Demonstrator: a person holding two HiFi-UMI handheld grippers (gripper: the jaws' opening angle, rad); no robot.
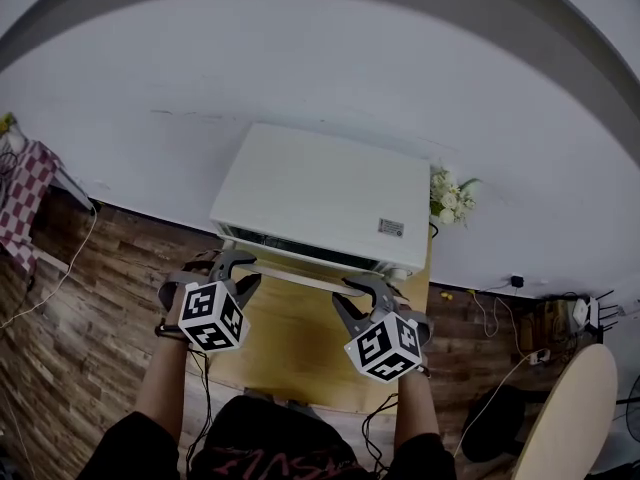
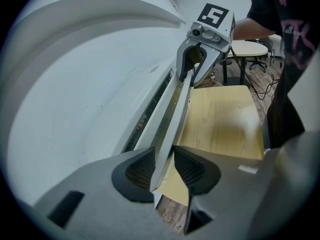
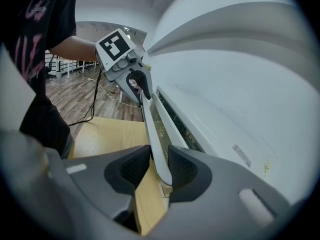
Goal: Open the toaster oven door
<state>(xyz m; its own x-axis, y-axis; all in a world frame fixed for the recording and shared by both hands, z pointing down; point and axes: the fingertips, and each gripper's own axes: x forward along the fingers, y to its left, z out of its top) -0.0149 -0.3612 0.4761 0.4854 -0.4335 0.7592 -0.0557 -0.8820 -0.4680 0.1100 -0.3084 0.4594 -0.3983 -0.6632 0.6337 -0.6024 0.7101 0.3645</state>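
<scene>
Task's thing: here's the white, boxy, smooth-skinned toaster oven point(image 1: 320, 188), sitting at the far edge of a pale wood-grain table point(image 1: 290, 343), its back close to a plain white wall point(image 1: 300, 68).
Door: it faces the near side. A long, flat, pale handle bar point(image 1: 300, 276) runs left to right across the front, with a strip of dark glass just behind it.
Left gripper: the grey, matte plastic left gripper point(image 1: 232, 265) is on the bar's left end. Its dark ribbed pads point(image 2: 137, 170) pinch the bar, one against each face.
Right gripper: the matching grey right gripper point(image 1: 370, 290) has the bar's right end. Its ribbed pads point(image 3: 184, 166) are likewise clamped on the bar from both sides.
Marker cubes: each gripper carries a white cube point(image 1: 212, 315) printed with black square patterns.
Writing: a small rectangular sticker point(image 1: 391, 227) sits on the oven's top near its right front corner, the print too small to read. The person's black shirt point(image 1: 270, 458) shows reddish lettering, but it's not legible.
Surroundings: a bunch of cream flowers point(image 1: 450, 200) stands just right of the oven. A dark wood-plank floor point(image 1: 90, 308) spreads to the left and right, with thin cables trailing over it.
</scene>
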